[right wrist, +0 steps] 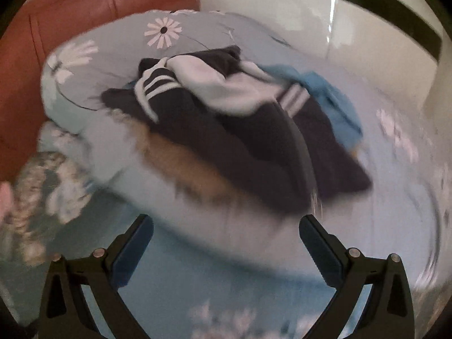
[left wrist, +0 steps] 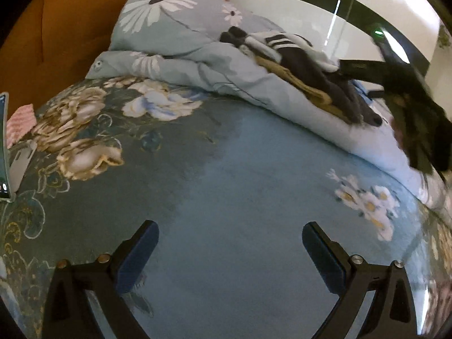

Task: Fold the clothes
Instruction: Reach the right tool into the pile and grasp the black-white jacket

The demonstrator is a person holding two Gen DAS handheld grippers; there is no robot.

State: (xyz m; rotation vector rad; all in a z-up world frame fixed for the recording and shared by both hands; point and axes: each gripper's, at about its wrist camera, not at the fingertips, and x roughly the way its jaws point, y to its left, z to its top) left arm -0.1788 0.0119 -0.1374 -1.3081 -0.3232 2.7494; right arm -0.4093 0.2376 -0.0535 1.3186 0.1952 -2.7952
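Clothes pile (right wrist: pixel 226 130) sits on the bunched daisy quilt (right wrist: pixel 118 56), at the quilt's end away from the orange headboard (right wrist: pixel 56 22). Right gripper (right wrist: pixel 226 243) spread wide, empty, facing the pile; left gripper (left wrist: pixel 230 250) also wide open, empty, over bare bedsheet (left wrist: pixel 226 169) below the quilt. Risk: garments overlap, so one pinch likely drags several, or snags quilt. Right view is motion-blurred; garment edges, tan item (right wrist: pixel 180 163) unclear.

A pile of clothes (left wrist: pixel 319 76) lies on the bunched quilt (left wrist: pixel 197 56) at the far right of the bedsheet (left wrist: pixel 226 183), with a phone (left wrist: pixel 4 147) at the sheet's left edge.
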